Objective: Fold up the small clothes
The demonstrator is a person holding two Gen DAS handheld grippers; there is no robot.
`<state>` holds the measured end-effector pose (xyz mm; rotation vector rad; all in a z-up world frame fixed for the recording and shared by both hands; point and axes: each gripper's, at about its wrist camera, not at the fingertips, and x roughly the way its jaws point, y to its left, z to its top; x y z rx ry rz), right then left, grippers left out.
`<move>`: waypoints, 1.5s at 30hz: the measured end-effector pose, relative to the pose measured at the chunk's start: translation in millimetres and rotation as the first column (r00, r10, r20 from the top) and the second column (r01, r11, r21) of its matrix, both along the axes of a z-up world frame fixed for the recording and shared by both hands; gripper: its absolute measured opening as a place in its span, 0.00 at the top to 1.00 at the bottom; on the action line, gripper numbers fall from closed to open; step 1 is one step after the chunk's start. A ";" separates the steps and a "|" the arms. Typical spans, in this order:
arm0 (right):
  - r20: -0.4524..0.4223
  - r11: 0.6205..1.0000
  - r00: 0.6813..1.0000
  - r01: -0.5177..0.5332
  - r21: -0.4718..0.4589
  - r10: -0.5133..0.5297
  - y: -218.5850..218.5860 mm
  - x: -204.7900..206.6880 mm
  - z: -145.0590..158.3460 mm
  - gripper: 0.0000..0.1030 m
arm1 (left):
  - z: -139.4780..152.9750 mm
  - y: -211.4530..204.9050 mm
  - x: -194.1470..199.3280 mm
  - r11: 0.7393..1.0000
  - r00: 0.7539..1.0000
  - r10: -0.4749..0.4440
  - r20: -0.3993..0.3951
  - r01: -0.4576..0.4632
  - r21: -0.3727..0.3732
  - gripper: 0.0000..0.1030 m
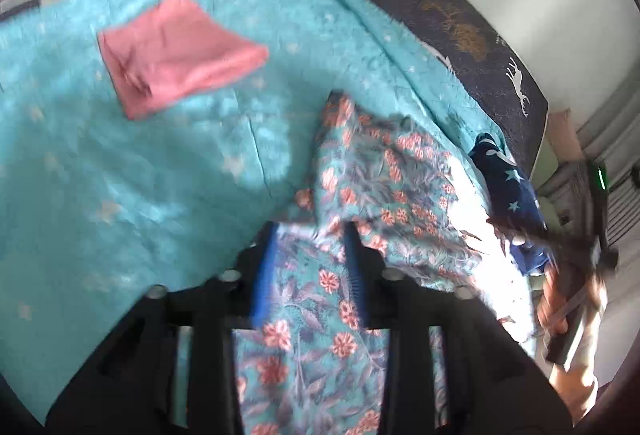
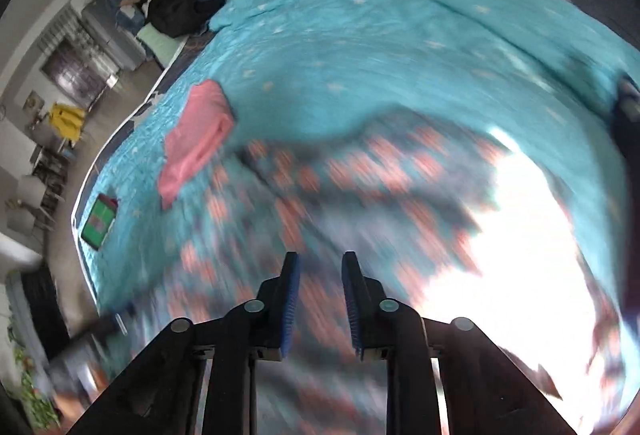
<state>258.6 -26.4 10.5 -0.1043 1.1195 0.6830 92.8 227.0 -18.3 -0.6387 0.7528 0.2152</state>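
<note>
Fingers of the left gripper (image 1: 310, 267) stand apart, with the floral garment (image 1: 384, 187) running between and under the blue pads; whether they pinch it or merely straddle it cannot be told from the left wrist view. Right gripper (image 2: 318, 295) is spread, nothing visibly between its fingers, hovering above the same floral cloth, which is badly motion-blurred at lower centre of the right wrist frame. Garment lies rumpled and unfolded on the turquoise starred bedspread (image 1: 120, 175), partly washed out by a sun patch toward the right. Beyond it, upper left of the left frame, a pink garment (image 1: 176, 55) sits as a flat folded rectangle: judged done. A dark blue starred piece (image 1: 512, 195) is bunched at the right edge, seemingly unfolded. Estimate: one item finished, floral piece just begun, at least one more waiting.
</note>
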 end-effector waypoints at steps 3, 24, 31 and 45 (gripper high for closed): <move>0.011 0.988 0.989 0.149 0.050 -0.149 -83.7 -39.6 -4.9 0.74 | 16.9 -12.9 5.3 0.994 0.999 -0.037 0.037 0.033 0.101 0.53; -0.312 0.179 0.284 0.928 0.326 -0.907 -479.0 -224.3 -74.7 0.60 | 21.1 -35.1 91.9 0.957 0.994 -0.013 -0.106 0.043 0.287 0.53; -0.499 -0.034 0.193 0.911 0.410 -0.845 -529.1 -222.6 -106.3 0.47 | 34.6 -118.2 91.3 0.898 0.959 -0.266 -0.099 0.284 0.336 0.43; -0.465 -0.155 0.035 0.918 0.364 -0.884 -581.8 -153.3 -128.5 0.95 | -5.5 -161.2 108.4 0.888 0.913 -0.354 -0.201 0.396 0.234 0.43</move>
